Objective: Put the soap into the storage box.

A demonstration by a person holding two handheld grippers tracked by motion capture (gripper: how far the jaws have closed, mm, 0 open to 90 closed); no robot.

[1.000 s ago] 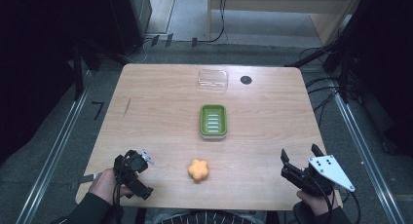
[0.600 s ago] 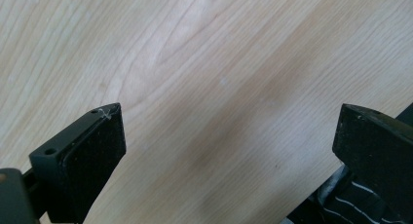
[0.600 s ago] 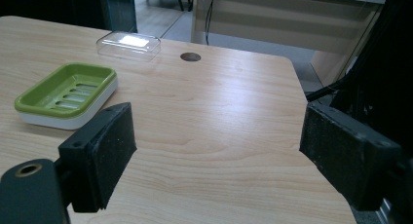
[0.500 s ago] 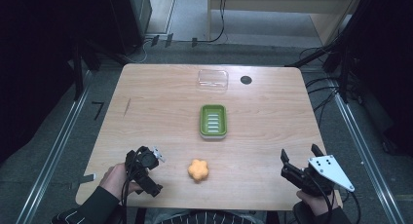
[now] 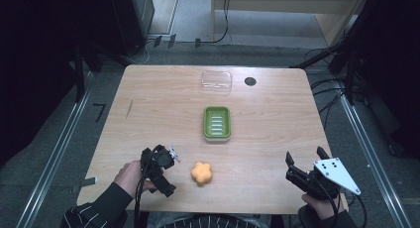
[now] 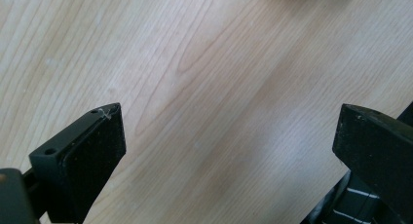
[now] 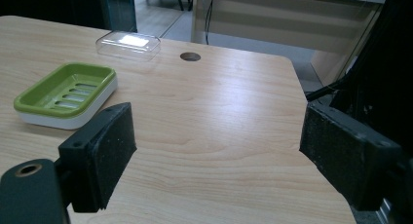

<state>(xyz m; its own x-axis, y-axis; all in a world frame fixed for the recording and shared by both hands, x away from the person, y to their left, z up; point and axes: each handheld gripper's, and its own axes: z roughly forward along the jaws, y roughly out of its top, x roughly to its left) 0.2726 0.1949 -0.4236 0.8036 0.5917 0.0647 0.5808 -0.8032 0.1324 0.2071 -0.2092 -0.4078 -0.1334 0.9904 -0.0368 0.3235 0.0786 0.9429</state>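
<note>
Wood table (image 5: 277,153) open around orange soap (image 5: 201,173); left gripper (image 5: 166,173) beside it, wide open, empty.

surface (image 5: 148,99): light wood, round hole (image 5: 250,81) near far edge
on it: orange flower-shaped piece (image 5: 201,173), green soap dish (image 5: 217,123), clear lid (image 5: 216,81)

On the worktop (image 5: 148,109) sit one orange flower-shaped soap (image 5: 201,173), one green soap dish (image 5: 217,123) and one clear lid (image 5: 216,81), with two claws at its near edge.

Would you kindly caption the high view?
Left gripper, open, beside orange flower-shaped soap; green soap dish beyond.
</note>
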